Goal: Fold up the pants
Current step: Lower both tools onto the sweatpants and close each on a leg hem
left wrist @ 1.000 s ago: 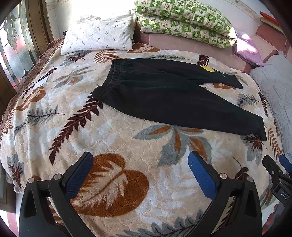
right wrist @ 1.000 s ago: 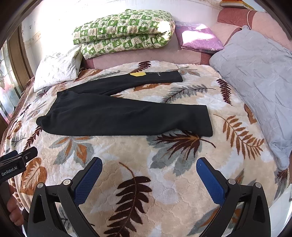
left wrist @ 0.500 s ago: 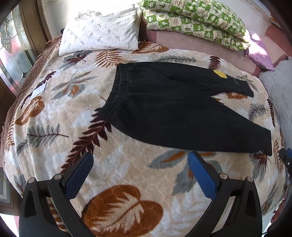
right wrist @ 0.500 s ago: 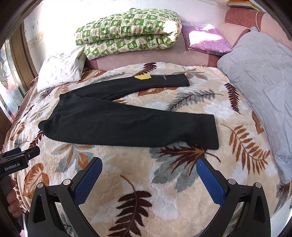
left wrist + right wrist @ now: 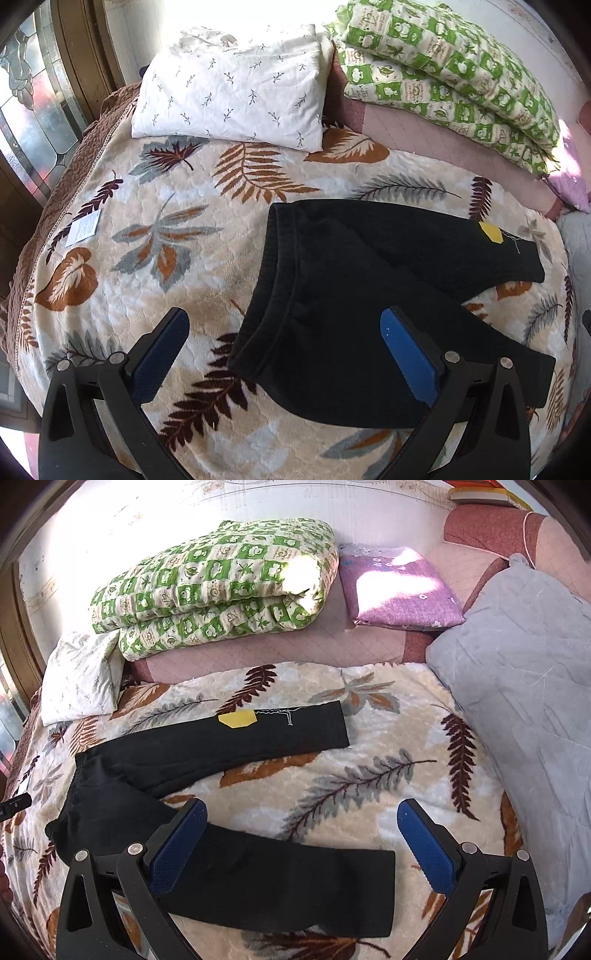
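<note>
Black pants [image 5: 369, 295] lie flat, legs splayed, on the leaf-print blanket [image 5: 166, 229] | no fold made yet, all folding left | our left gripper [image 5: 284, 347] over the waistband, right gripper [image 5: 301, 834] over the near cuff, both jaws spread, holding nothing.

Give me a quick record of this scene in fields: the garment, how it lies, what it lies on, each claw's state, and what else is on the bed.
garment: black pants with a yellow tag
layout: flat, unfolded, legs spread apart
surface: leaf-print blanket
left claw: open, over the waistband end
right claw: open, over the near leg's cuff end
also on bed: white pillow, green quilt, purple pillow, grey pillow
</note>
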### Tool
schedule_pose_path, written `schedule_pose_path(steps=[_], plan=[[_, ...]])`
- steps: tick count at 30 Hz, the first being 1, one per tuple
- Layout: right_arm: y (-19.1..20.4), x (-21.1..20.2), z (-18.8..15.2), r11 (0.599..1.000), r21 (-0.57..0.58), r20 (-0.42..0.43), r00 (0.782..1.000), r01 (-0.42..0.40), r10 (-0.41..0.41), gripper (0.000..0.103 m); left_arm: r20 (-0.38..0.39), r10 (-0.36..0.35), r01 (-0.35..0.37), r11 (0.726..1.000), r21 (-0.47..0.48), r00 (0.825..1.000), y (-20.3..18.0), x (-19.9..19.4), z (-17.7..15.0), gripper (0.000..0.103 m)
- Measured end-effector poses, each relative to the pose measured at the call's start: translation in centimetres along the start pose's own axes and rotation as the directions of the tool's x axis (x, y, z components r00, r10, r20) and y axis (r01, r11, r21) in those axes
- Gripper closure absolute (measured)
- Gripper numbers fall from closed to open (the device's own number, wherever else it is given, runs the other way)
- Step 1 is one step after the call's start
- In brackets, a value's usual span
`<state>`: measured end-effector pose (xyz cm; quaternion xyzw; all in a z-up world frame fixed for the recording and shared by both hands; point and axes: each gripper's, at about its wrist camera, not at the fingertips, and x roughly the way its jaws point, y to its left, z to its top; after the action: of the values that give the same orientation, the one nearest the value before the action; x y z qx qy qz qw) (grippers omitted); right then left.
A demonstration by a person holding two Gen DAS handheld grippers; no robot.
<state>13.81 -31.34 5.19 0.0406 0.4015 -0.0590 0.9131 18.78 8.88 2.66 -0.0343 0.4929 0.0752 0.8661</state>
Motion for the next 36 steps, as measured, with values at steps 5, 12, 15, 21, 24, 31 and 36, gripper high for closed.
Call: schedule_pose_path(steps=[5, 12, 15, 21, 24, 31, 36], plan=[[-1.5, 4.4, 3.1, 0.998, 0.048, -0.040, 0.998, -0.036, 0.038, 0.000, -0.103, 0.024, -0.025, 1.000, -0.013, 0.994, 1.7, 4.8, 4.6, 0.000], [-4.8, 12.7, 7.7, 0.990, 0.098, -0.158, 0.981, -0.097, 0.112, 0.000, -0.275, -0.042, 0.019, 0.996, -0.085, 0.960, 2.7, 11.4, 8.6, 0.000], [-6.0, 15.9, 8.9, 0.983, 0.134, -0.204, 0.967, -0.129, 0.154, 0.001, -0.293, -0.044, 0.023, 0.997, -0.073, 0.955, 2.1, 12.8, 9.2, 0.000], [-6.2, 20.8, 10.5, 0.982, 0.126, -0.274, 0.947, -0.140, 0.170, 0.001, -0.321, -0.038, 0.027, 0.999, -0.038, 0.946, 0.7, 14.8, 9.7, 0.000], [-5.6, 23.0, 10.7, 0.987, 0.096, -0.319, 0.936, -0.126, 0.150, 0.005, -0.327, -0.036, 0.025, 0.999, -0.036, 0.944, 0.4, 15.6, 10.1, 0.000], [-5.5, 25.1, 10.7, 0.972, 0.125, -0.345, 0.910, -0.198, 0.230, 0.028, -0.363, -0.042, 0.029, 0.999, -0.041, 0.931, -0.4, 17.1, 11.4, 0.000], [-5.0, 25.7, 10.7, 0.974, 0.093, -0.356, 0.907, -0.205, 0.225, 0.045, -0.405, -0.103, 0.100, 0.995, -0.030, 0.909, -1.3, 17.9, 12.0, 0.006]])
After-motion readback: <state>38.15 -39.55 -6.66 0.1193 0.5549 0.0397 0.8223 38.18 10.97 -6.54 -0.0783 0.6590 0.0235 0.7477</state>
